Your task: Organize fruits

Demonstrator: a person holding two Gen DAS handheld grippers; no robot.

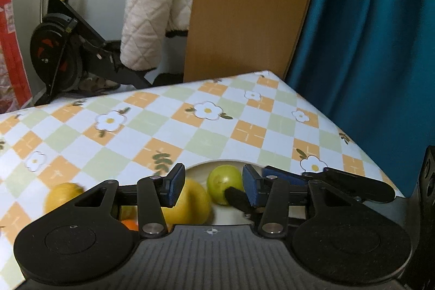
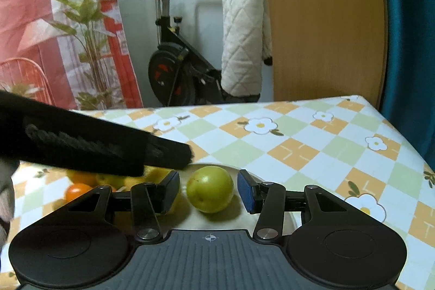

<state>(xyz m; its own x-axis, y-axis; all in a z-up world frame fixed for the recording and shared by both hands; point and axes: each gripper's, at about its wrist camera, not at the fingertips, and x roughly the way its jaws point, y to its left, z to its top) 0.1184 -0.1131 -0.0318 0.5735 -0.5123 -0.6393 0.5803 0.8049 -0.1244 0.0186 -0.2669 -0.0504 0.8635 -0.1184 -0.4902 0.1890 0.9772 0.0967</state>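
Both hand-held grippers, left (image 1: 212, 185) and right (image 2: 208, 190), are hovering open and empty over the plate (image 2: 246, 173); the right should be centring on the green fruit (image 2: 210, 189) before closing gently.

Room behind the table
Exercise bike (image 2: 174, 67), quilted white coat (image 2: 242, 40), wooden panel (image 1: 250, 7), teal curtain (image 1: 367, 45) stood beyond.

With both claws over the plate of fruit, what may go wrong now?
1. The left claw and right claw crowd the same plate; the left one's finger already crosses the right view, so they may collide.
2. The green fruit lies loose between the right claw's open pads and may roll against the yellow fruit.
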